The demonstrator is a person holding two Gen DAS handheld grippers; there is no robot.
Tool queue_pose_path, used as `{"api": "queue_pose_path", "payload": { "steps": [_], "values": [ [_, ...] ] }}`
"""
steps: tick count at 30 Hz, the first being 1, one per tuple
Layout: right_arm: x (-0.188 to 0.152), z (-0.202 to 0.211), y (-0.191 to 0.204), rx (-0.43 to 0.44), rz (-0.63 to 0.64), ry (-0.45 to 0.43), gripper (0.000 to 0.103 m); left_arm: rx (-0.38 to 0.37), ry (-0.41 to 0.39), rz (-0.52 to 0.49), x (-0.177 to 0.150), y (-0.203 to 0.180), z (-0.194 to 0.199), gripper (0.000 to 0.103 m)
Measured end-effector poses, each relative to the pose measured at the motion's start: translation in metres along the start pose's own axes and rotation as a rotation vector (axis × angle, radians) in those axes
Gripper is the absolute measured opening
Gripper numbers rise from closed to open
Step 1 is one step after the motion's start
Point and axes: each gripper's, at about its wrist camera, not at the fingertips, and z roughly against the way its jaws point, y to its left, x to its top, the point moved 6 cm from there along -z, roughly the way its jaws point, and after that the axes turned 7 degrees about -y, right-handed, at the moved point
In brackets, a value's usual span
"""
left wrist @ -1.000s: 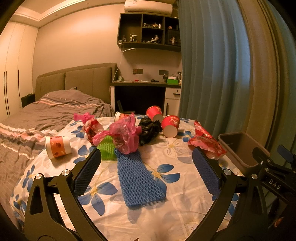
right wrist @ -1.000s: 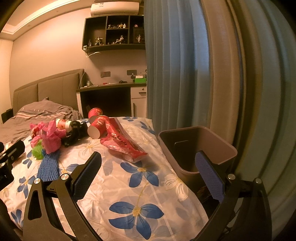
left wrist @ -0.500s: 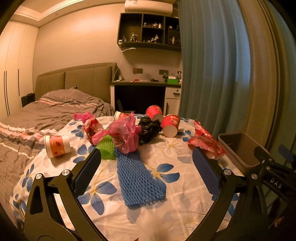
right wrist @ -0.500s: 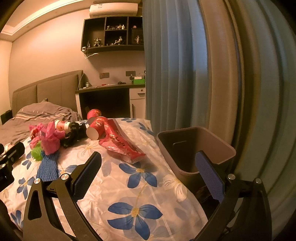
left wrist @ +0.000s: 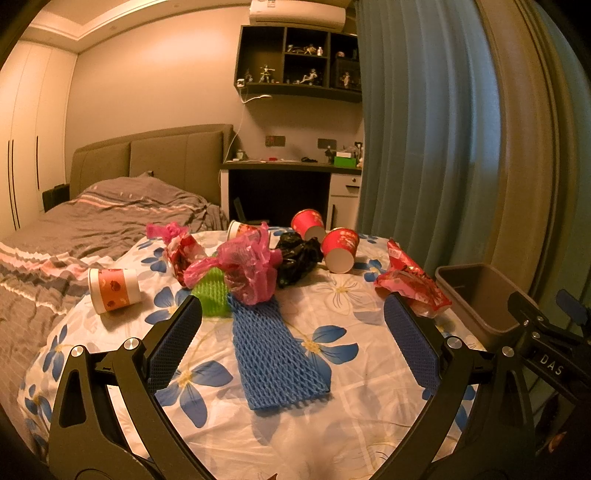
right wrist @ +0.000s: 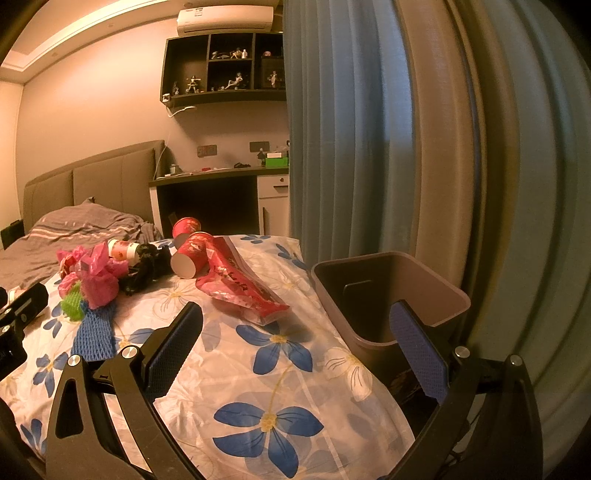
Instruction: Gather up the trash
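Blue foam net [left wrist: 275, 354] flat on the table [left wrist: 354, 413], long axis toward the bin [right wrist: 388, 295]-left clutter; both grippers' jaws released, empty.

This is a bedroom in a home. A bed [left wrist: 110, 218] with a padded headboard [left wrist: 155, 155] and a rumpled grey striped cover stands along the wall, with tall wardrobe doors [left wrist: 22, 133] beside it. A desk [left wrist: 288, 184] sits next to the bed under a dark wall shelf [left wrist: 295, 62] of small figurines, and an air conditioner [left wrist: 295, 13] hangs above. Long blue curtains [left wrist: 424, 140] cover the right side.
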Motion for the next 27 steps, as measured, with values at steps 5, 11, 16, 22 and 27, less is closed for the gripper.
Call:
{"api": "queue_pose_path", "payload": {
  "steps": [5, 11, 16, 22, 27],
  "values": [
    [-0.0004, -0.0003, -0.0005, 0.001, -0.002, 0.002, 0.098, -0.001, -0.001, 0.000, 0.0000, 0.0000, 0.0000, 0.097],
    [-0.0002, 0.0009, -0.0003, -0.001, -0.001, 0.000, 0.098, -0.001, 0.000, 0.001, 0.0000, 0.0001, -0.0001, 0.097],
    [-0.0006, 0.0012, -0.0022, -0.003, -0.003, -0.002, 0.098, -0.001, -0.001, 0.002, -0.0025, -0.0010, -0.0018, 0.097],
    [-0.0020, 0.0009, -0.0065, -0.006, -0.007, -0.002, 0.098, -0.001, -0.001, 0.002, -0.0027, -0.0003, -0.0029, 0.097],
    [-0.0037, -0.0008, -0.0084, -0.008, -0.009, 0.000, 0.098, -0.001, -0.002, 0.002, -0.0032, -0.0003, -0.0033, 0.097]
  ]
}}
